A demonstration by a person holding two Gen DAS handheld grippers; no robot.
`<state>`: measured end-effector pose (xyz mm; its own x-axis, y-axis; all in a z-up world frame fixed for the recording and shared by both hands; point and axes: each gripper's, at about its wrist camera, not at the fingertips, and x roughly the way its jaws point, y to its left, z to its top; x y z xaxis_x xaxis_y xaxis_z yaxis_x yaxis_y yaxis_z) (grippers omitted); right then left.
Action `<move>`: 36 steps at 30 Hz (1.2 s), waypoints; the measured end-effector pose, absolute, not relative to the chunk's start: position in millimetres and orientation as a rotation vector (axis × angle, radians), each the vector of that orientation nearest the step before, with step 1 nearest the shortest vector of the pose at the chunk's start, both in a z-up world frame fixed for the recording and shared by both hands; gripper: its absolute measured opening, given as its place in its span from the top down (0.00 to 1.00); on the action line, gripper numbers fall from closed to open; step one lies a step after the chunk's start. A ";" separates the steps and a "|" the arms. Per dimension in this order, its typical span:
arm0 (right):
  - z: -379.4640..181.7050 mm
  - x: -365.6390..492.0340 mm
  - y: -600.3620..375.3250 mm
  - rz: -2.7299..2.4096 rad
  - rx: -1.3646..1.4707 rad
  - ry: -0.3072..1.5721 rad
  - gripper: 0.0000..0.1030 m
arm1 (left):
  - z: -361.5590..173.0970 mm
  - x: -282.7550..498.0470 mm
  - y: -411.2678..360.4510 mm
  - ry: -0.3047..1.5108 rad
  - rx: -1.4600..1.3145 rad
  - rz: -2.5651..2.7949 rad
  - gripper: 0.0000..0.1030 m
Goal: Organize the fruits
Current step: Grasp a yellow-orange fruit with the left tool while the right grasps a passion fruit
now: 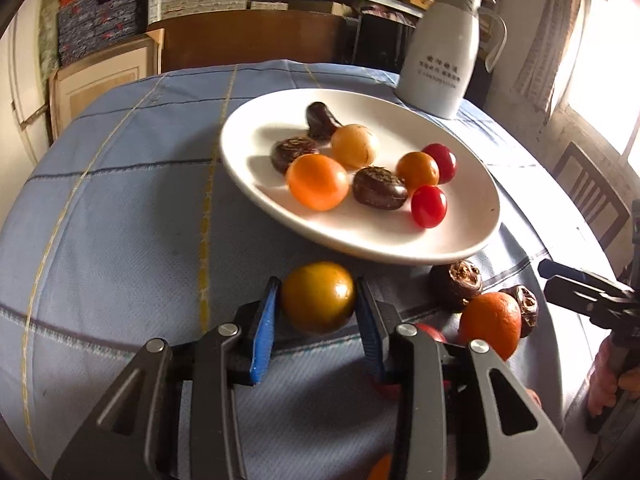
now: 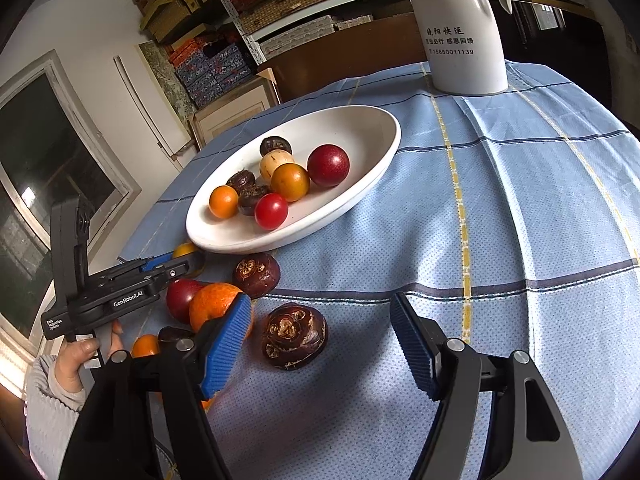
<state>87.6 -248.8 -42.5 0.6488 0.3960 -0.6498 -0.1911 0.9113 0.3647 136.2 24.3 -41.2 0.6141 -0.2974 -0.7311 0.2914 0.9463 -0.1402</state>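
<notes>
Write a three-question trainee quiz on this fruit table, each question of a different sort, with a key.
1. True or false: the left gripper is shut on the yellow-green fruit.
2. What lies between the right gripper's jaws? A) an orange B) a dark water chestnut C) nothing
3. Fill in: the sorted fruit sits on a white ____.

Key: 1 true; 2 B, lying on the cloth, with the jaws open; 3 plate.
</notes>
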 end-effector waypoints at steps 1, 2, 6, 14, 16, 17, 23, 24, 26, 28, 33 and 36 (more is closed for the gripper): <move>-42.8 87.0 -246.5 0.347 0.266 0.803 0.41 | -40.8 134.9 26.9 0.841 -0.018 -0.336 0.65; -43.3 86.2 -243.4 0.353 0.253 0.809 0.42 | -40.6 133.6 30.3 0.839 -0.030 -0.331 0.65; -45.4 82.8 -229.6 0.378 0.178 0.833 0.44 | -41.9 130.8 36.4 0.846 -0.058 -0.325 0.65; -51.8 82.3 -195.5 0.358 -0.025 0.878 0.54 | -44.0 132.8 32.6 0.861 -0.040 -0.329 0.64; -51.5 81.7 -193.0 0.369 -0.036 0.875 0.60 | -44.0 132.4 32.8 0.861 -0.040 -0.329 0.64; -51.4 82.0 -194.9 0.374 -0.022 0.875 0.60 | -43.9 132.3 32.7 0.859 -0.039 -0.328 0.65; -45.7 83.1 -219.0 0.380 0.118 0.840 0.60 | -31.0 118.3 35.0 0.782 -0.039 -0.298 0.65; -43.9 82.7 -223.0 0.384 0.142 0.828 0.60 | -28.0 116.7 35.5 0.773 -0.046 -0.297 0.65; -37.1 80.0 -232.5 0.393 0.195 0.783 0.60 | -19.0 112.2 35.9 0.744 -0.055 -0.295 0.65; -29.9 79.9 -239.3 0.395 0.230 0.745 0.60 | -9.4 111.5 34.3 0.721 -0.063 -0.298 0.65; -3.5 107.5 -248.8 0.402 0.281 0.725 0.60 | 18.9 134.8 19.1 0.692 -0.035 -0.304 0.65; 13.8 135.8 -243.8 0.381 0.254 0.710 0.60 | 27.9 158.9 7.4 0.685 -0.017 -0.296 0.65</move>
<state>135.8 -243.8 13.8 0.6941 0.4225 -0.5828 -0.2524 0.9011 0.3526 158.9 7.4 27.9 0.7346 -0.2745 -0.6205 0.2636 0.9581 -0.1118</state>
